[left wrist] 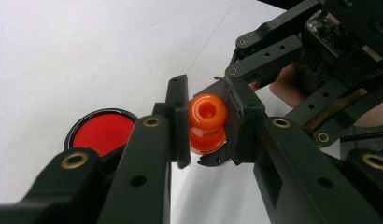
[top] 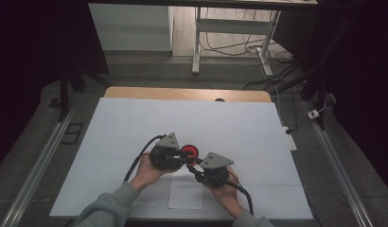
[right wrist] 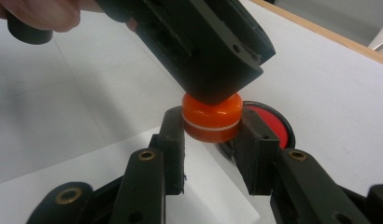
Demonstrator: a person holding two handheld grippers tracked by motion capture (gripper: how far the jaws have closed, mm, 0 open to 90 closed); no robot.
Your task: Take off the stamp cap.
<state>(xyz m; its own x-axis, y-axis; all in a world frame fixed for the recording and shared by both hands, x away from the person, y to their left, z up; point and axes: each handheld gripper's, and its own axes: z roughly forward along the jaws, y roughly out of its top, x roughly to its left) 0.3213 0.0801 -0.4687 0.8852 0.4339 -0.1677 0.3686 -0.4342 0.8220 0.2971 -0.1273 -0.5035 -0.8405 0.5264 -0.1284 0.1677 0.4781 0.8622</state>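
Between my two grippers, just above the white table cover, sits the small orange two-part piece: my left gripper is clamped on one half, my right gripper on the other (a pale seam rings its middle). If I twist or pull off-axis, I judge it could slip free and roll toward the red disc.

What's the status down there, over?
Left tongs and right tongs both clamped on the orange spool, held above the white table. Red disc lies just beyond. Nothing in the way.
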